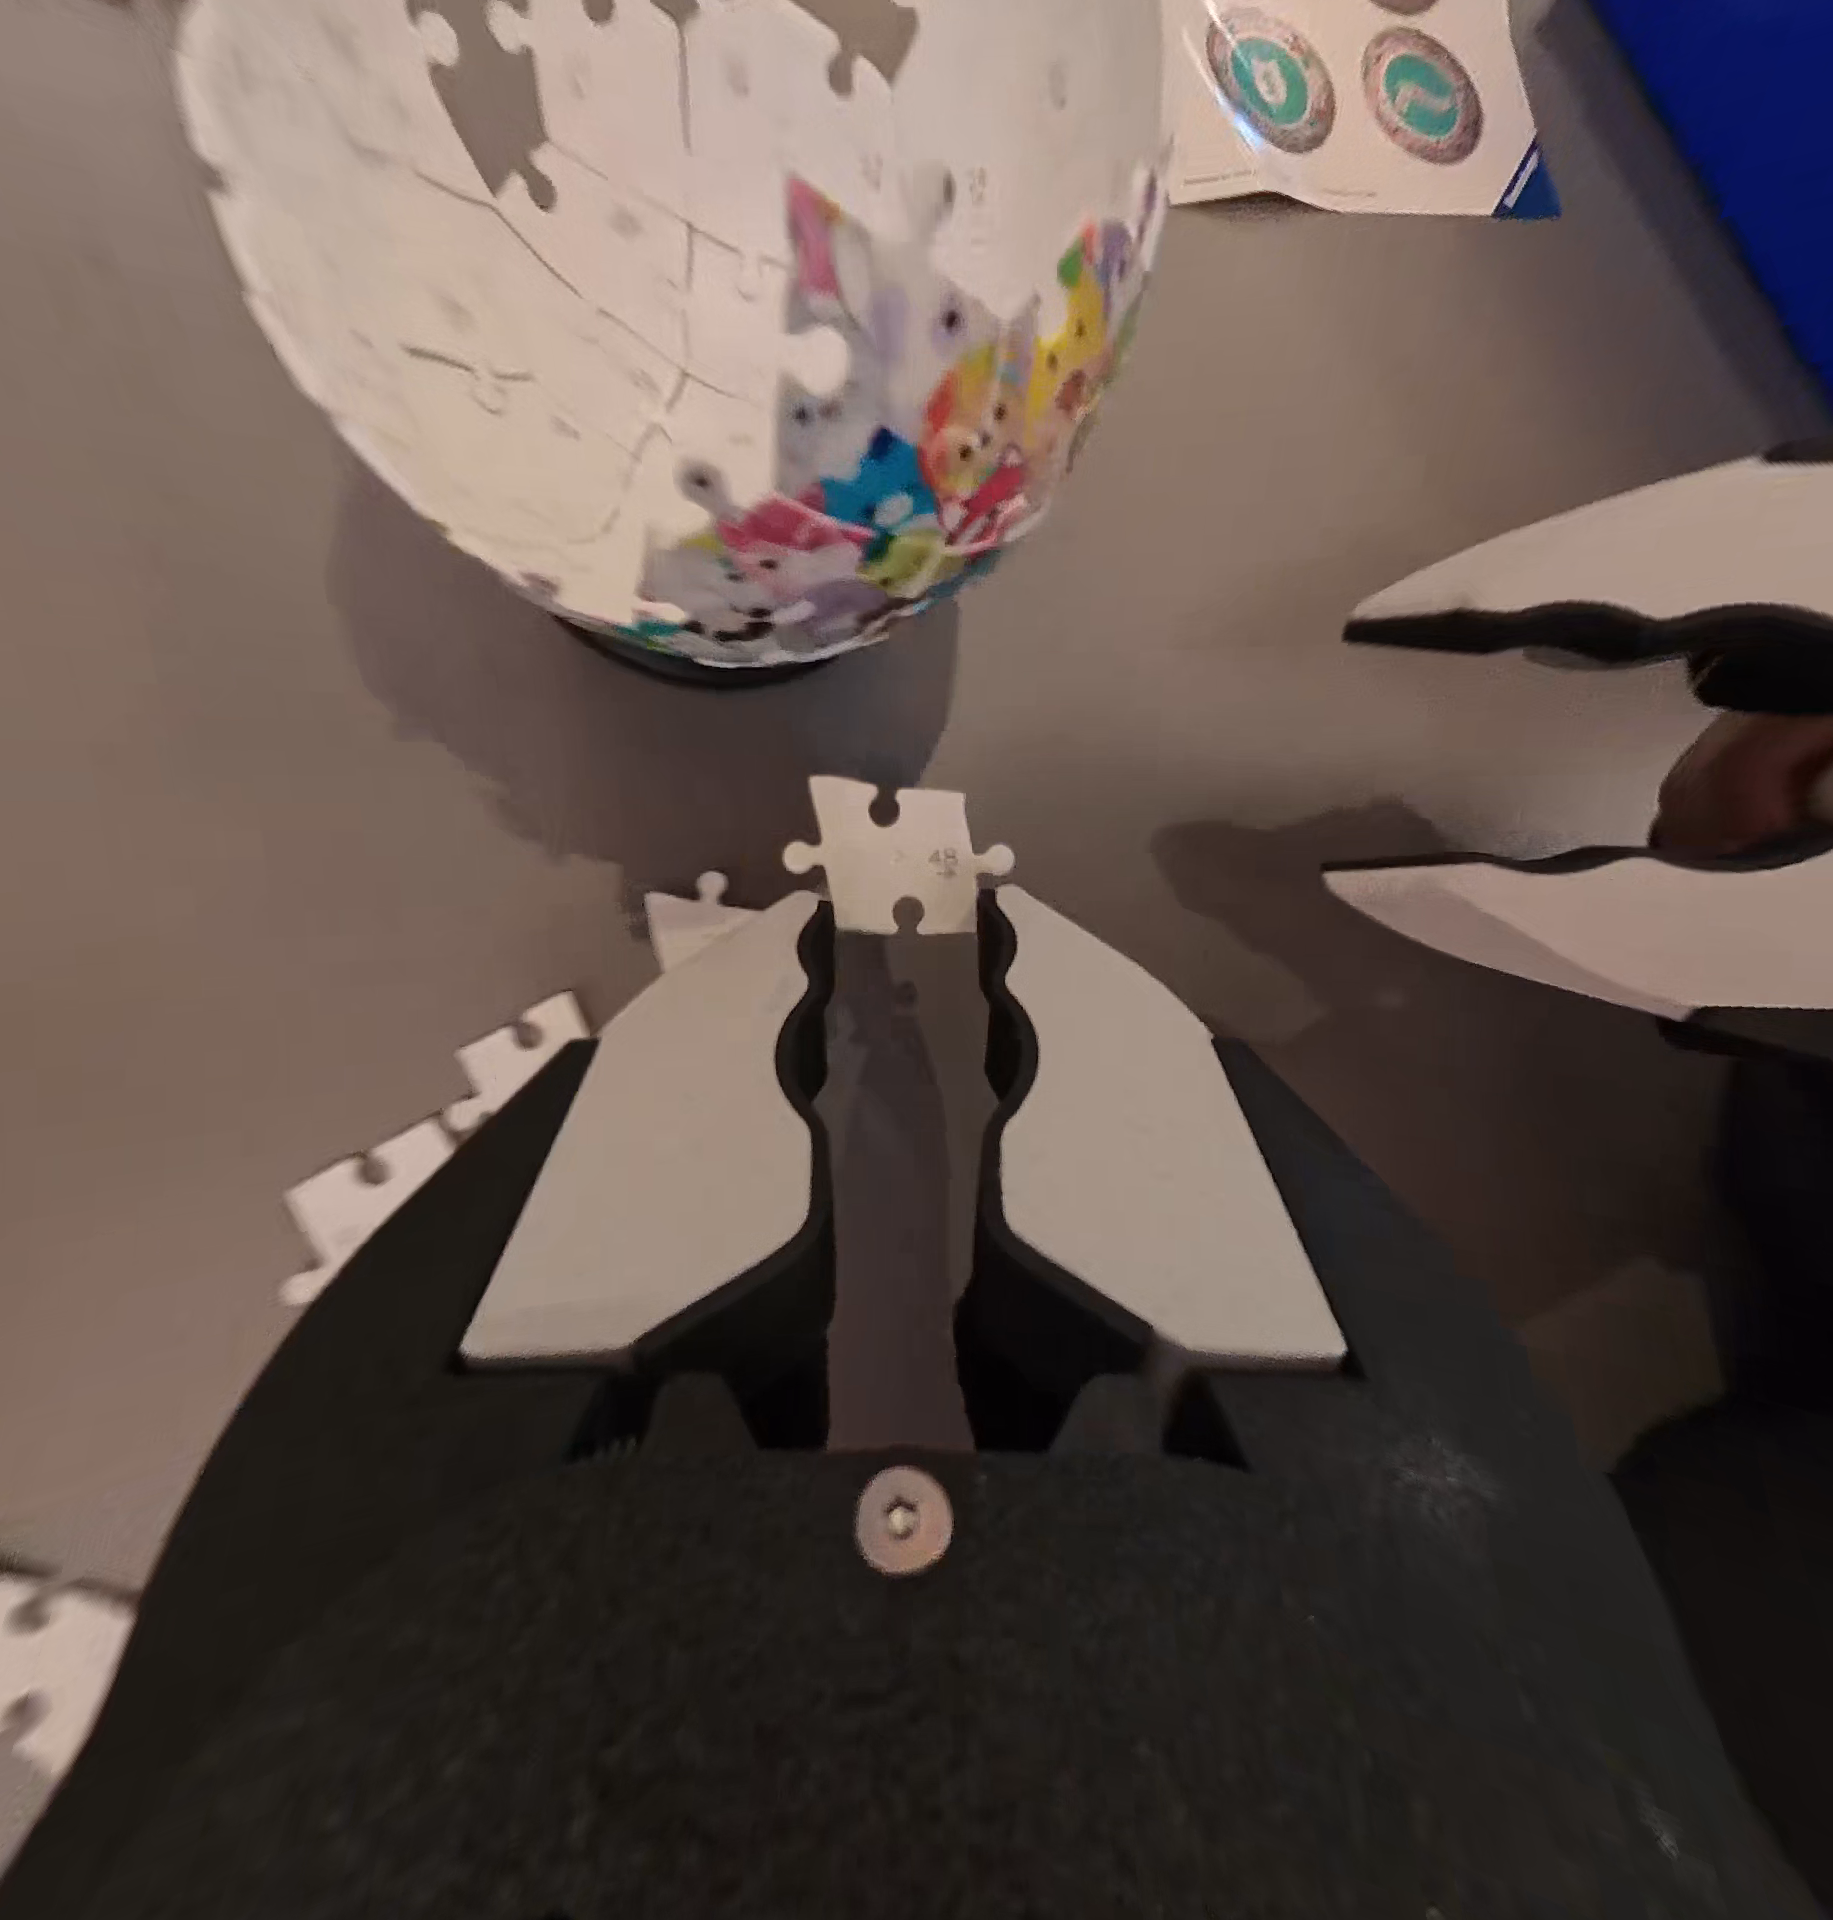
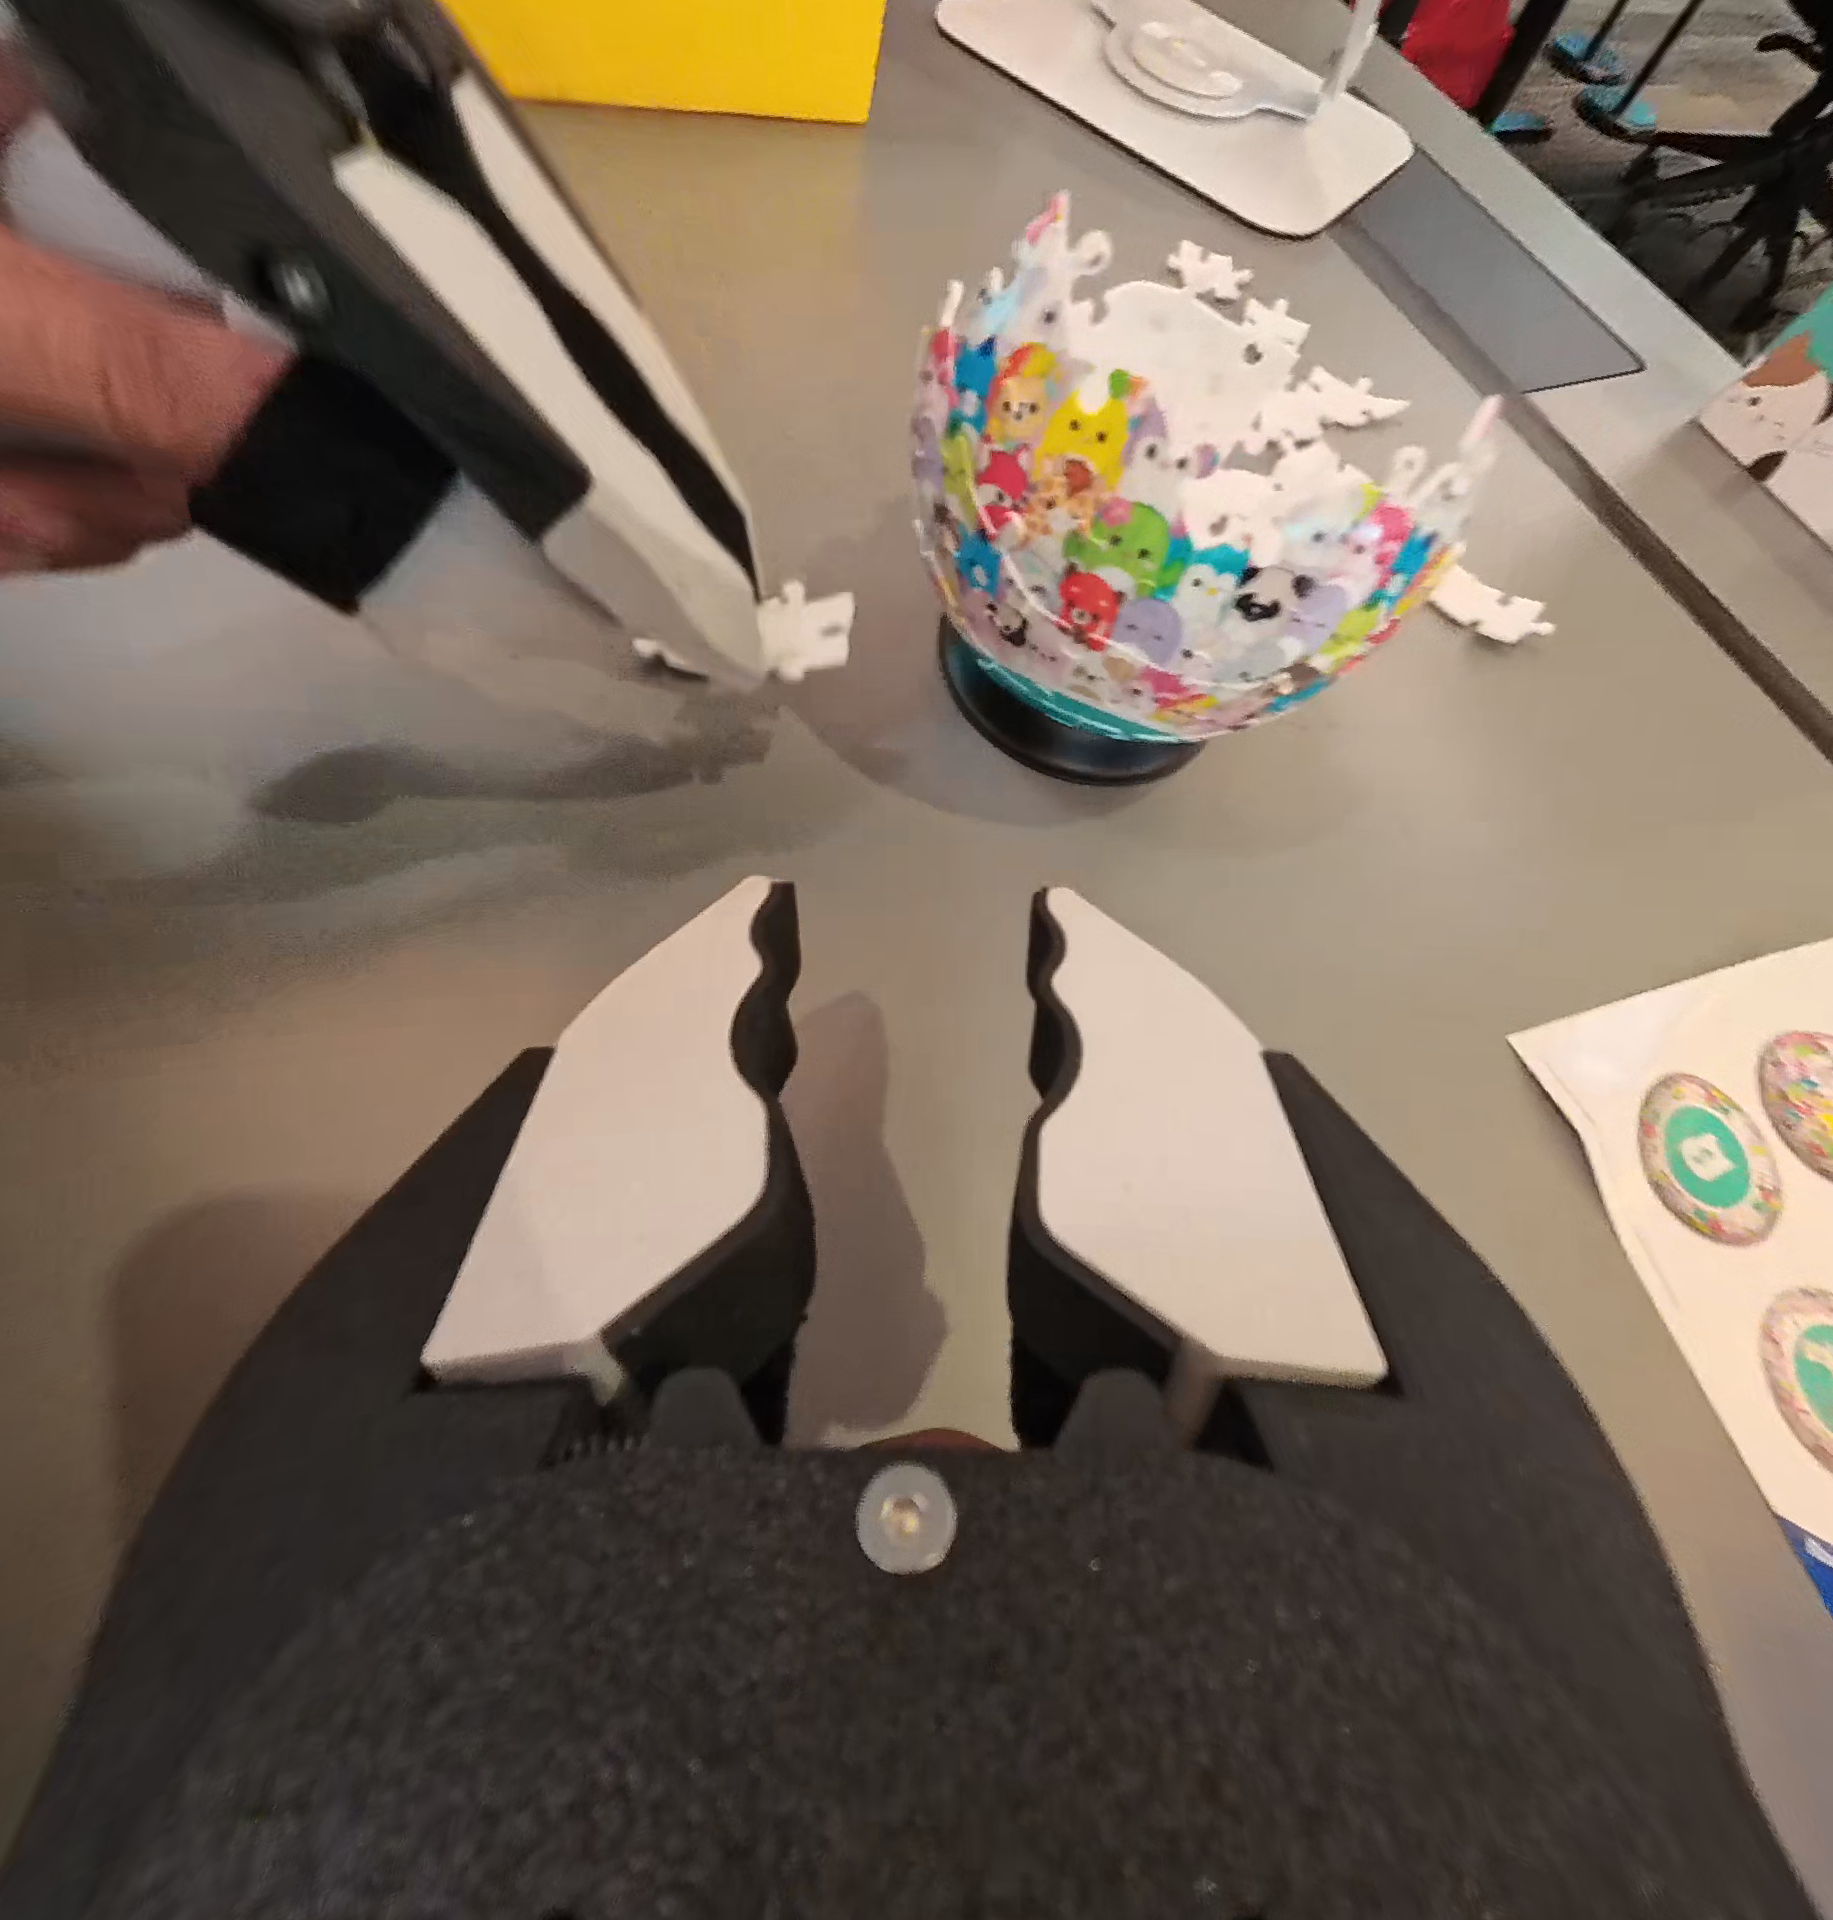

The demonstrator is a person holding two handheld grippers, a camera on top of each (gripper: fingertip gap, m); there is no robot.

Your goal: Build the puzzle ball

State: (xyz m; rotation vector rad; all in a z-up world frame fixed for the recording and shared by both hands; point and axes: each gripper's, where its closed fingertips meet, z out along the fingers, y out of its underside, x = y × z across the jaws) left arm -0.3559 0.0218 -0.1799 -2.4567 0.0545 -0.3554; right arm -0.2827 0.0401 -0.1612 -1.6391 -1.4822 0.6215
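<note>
Presently, far left in the right wrist view, a person's hand (image 2: 70, 405) grips the handle of the left gripper (image 2: 761, 634), tilted down toward the grey table (image 2: 372, 935). Its fingers are closed onto a white puzzle piece (image 2: 813, 629), held just above the tabletop, blank side showing; in the left wrist view the same piece (image 1: 896, 857) sits pinched between the two tips.

Loose white pieces (image 1: 403, 1164) lie on the table to the left of that gripper, partly hidden by its body.

Centre: the puzzle ball (image 2: 1172, 540), half built, open at the top with a ragged edge, stands upright on a dark round stand (image 2: 1073, 732). Colourful cartoon print outside, white inside. It is near the held piece but not touching it.

Below centre, the right gripper (image 2: 912, 904) hovers over bare table, fingers apart, nothing between them.

Right: a sticker sheet (image 2: 1722, 1174) with round emblems lies flat at the table edge.
</note>
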